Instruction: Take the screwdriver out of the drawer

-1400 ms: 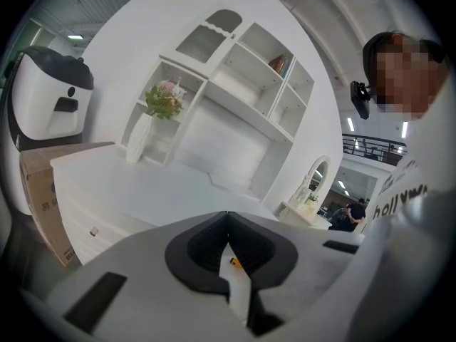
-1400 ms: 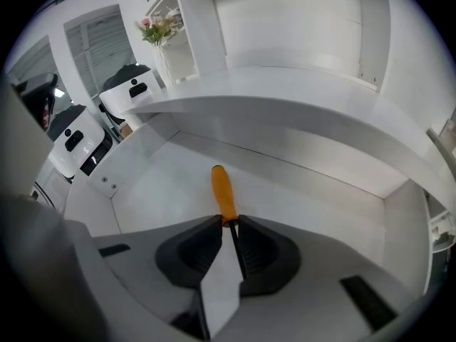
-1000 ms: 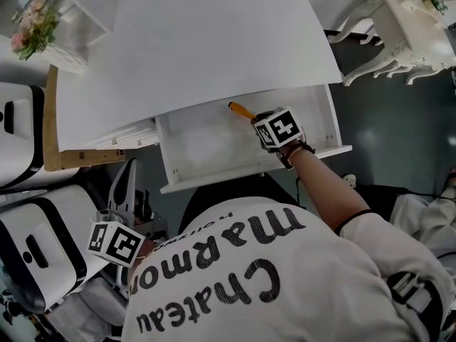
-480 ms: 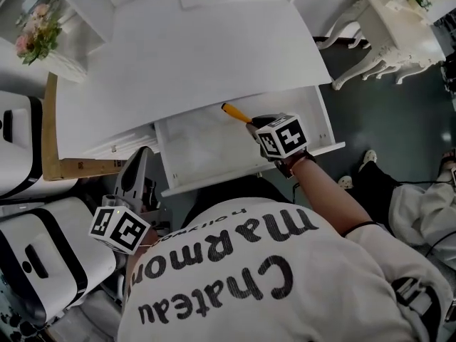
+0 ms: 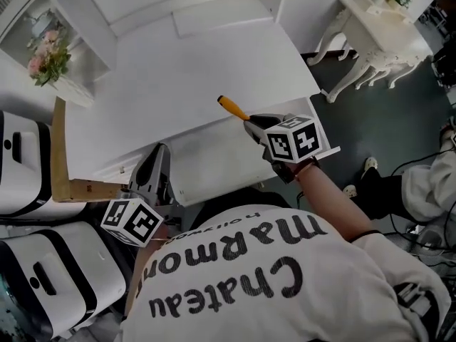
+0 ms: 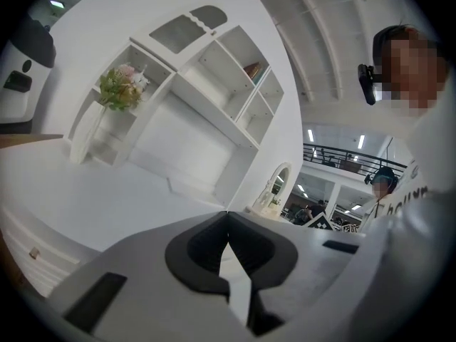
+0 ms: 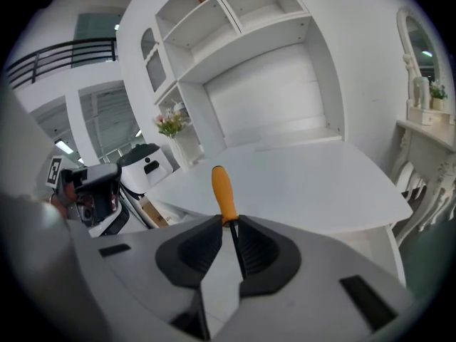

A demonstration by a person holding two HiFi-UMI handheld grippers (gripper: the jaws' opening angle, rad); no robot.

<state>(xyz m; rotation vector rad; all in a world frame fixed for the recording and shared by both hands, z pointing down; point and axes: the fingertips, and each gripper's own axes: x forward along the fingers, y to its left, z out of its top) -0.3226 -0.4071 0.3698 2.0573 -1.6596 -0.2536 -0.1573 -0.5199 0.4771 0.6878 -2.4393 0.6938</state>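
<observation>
standing at far left: flowers [image 5: 46, 55] on a white shelf [image 5: 78, 20], behind the desk's left corner
left gripper [image 5: 159, 149]: held near the person, just left of the drawer's left end, pointing toward the far side; its jaws [image 6: 228, 214] are pressed together with nothing between them
desk top [image 5: 192, 63]: broad, white and bare, filling the middle
drawer [image 5: 214, 159]: pulled out toward the person under the desk's near edge, white inside
screwdriver [image 5: 231, 107]: out of the drawer and off every surface, above the desk's near edge; orange handle [image 7: 224, 191] points far-left, thin dark shaft runs back into the jaws
right gripper [image 5: 251, 123]: raised over the drawer's right half, jaws [image 7: 231, 223] pinching the screwdriver's shaft just below the handle
side table [image 5: 377, 27]: white, curved legs, far right, well apart from the desk
</observation>
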